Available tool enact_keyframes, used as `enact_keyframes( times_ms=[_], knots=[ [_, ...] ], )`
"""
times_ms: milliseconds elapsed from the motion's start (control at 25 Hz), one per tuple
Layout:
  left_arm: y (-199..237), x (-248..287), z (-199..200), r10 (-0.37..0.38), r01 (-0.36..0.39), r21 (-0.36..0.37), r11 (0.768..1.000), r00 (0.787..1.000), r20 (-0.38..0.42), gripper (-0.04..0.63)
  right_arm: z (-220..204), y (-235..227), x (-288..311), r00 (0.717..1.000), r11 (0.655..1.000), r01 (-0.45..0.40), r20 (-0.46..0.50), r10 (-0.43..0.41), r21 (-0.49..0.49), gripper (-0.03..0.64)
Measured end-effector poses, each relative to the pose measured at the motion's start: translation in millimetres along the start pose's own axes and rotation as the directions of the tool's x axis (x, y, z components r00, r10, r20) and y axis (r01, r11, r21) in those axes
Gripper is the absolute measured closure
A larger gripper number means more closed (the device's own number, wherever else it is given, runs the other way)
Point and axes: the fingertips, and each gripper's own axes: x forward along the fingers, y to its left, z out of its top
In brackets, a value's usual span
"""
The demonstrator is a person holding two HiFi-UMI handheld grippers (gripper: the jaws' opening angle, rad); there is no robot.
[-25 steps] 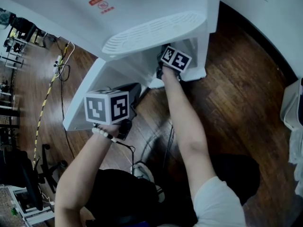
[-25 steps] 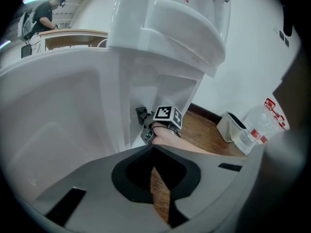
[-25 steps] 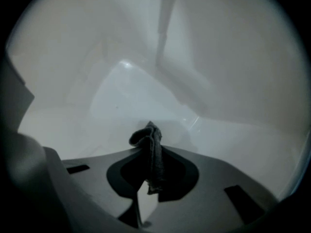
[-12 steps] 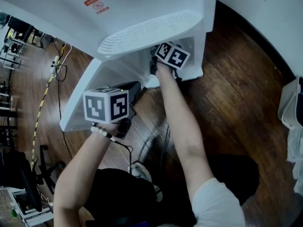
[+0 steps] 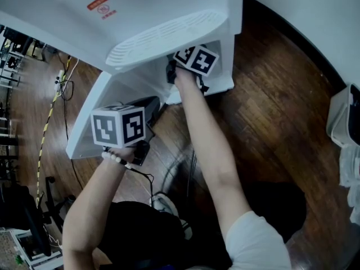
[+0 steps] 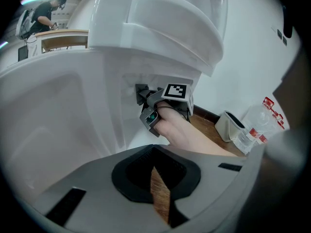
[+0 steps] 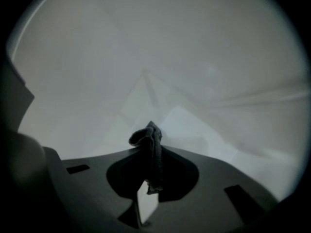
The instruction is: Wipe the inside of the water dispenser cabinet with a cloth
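Note:
The white water dispenser (image 5: pixel 140 16) stands on the wood floor with its lower cabinet door (image 5: pixel 90 122) swung open to the left. My right gripper (image 5: pixel 175 69) reaches into the cabinet under the drip tray (image 5: pixel 163 35). In the right gripper view, the right gripper (image 7: pixel 149 154) is shut on a dark cloth (image 7: pixel 148 137), bunched above the jaws and close to the white inner wall (image 7: pixel 146 57). My left gripper (image 5: pixel 149 106) stays outside by the door. Its jaws (image 6: pixel 158 171) are shut with nothing in them, and it looks at the right gripper (image 6: pixel 163 101).
A white bin (image 5: pixel 344 122) stands by the wall on the right, with plastic water bottles (image 6: pixel 260 125) beside it. Cables (image 5: pixel 59 89) run over the floor on the left. A person (image 6: pixel 46 16) works at a desk far behind.
The right gripper has pushed slightly further into the cabinet and twisted a little, still holding the cloth. The left gripper has stayed by the door.

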Motion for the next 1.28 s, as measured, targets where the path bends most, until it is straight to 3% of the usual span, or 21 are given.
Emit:
enact_keyframes(
  times_ms=[600,1040,1280],
  knots=[
    [1,1,0,0.000,0.000,-0.003,1.000,1.000,-0.002,0.598,15,4,-3,1.000,1.000,0.013,0.020,-0.013,-0.004,0.577],
    [2,-2,-2,-0.006,0.006,-0.008,1.000,1.000,-0.002,0.598,-42,-82,2,0.981,0.981,0.179,-0.087,-0.173,0.076,0.577],
    [8,-2,-4,-0.007,0.007,-0.030,1.000,1.000,-0.005,0.598,-53,-120,-5,0.961,0.960,0.266,-0.096,-0.258,0.090,0.577]
  ],
)
